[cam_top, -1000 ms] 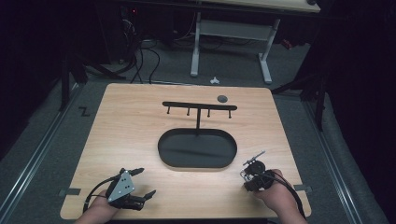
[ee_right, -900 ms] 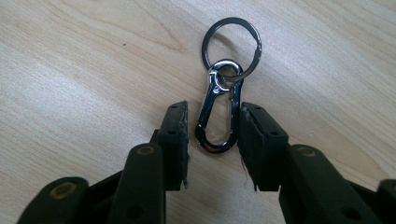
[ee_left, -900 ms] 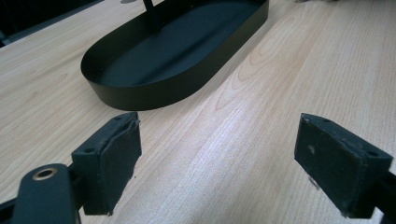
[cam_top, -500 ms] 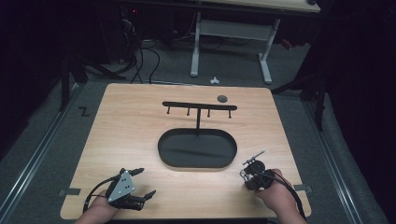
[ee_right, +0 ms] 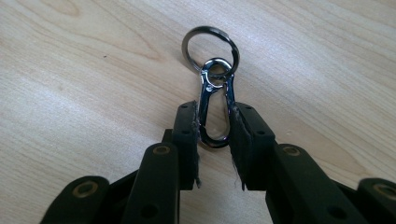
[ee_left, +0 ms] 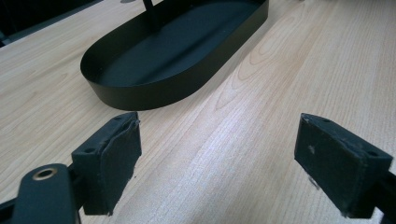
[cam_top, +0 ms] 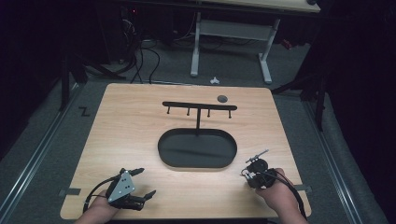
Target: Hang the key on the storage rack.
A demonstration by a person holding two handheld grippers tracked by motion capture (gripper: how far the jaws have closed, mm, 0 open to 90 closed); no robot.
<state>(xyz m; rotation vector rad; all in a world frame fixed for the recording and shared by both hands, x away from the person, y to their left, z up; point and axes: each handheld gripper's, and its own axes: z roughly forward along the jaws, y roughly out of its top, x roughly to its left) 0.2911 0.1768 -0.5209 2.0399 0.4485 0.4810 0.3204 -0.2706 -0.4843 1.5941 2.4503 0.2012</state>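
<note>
Right gripper (ee_right: pixel 215 128) pinches a clip (ee_right: pixel 215 105) (key ring (ee_right: pixel 210 46) attached) above the table (ee_right: pixel 70 93).

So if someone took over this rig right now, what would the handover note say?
Right claw: shut on the clip, its key ring hanging free ahead, near the table's front right.
Left claw: open, nothing in it, low over the table at front left, facing the black tray.
The hook rack rising from the tray holds nothing.
Done: clip picked up.
Left: probably hang the ring on a hook.
</note>
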